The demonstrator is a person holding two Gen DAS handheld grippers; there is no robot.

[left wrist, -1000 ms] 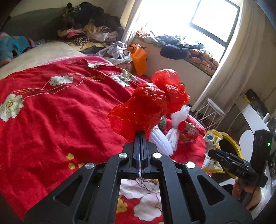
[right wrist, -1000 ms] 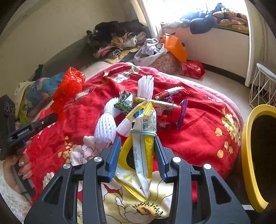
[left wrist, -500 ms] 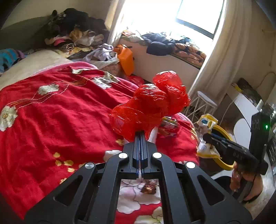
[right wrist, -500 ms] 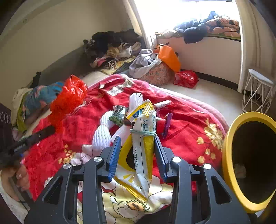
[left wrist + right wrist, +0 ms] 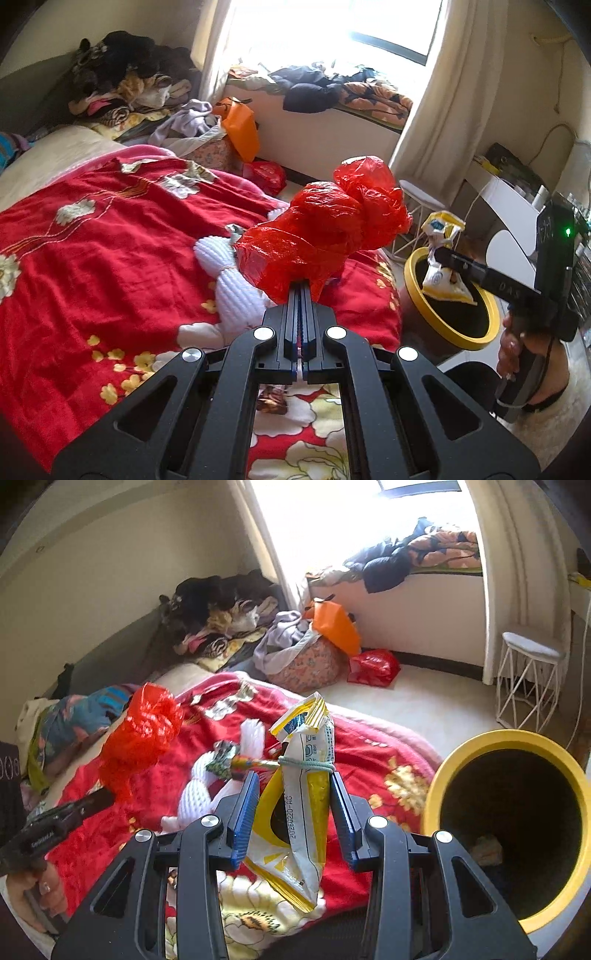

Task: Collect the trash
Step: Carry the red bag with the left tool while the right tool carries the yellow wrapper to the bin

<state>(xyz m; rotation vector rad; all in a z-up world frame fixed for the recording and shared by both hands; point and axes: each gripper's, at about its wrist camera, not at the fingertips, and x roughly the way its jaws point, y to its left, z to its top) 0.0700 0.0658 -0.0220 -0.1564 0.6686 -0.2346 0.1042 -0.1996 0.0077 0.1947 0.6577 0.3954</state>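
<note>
Snack wrapper (image 5: 306, 797), light and crinkly, sits pinched mid-length in right claw (image 5: 293, 805); left claw (image 5: 300, 291) clamps limp red plastic bag (image 5: 325, 229).

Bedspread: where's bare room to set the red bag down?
Free: the red bedspread left of the white foam nets, up to the beige pillow. Crowded: around the nets, with a wrapper, and the foot by the yellow-rimmed bin.

Both wrist views look along their fingers, sharing the bed (image 5: 110, 240)
</note>
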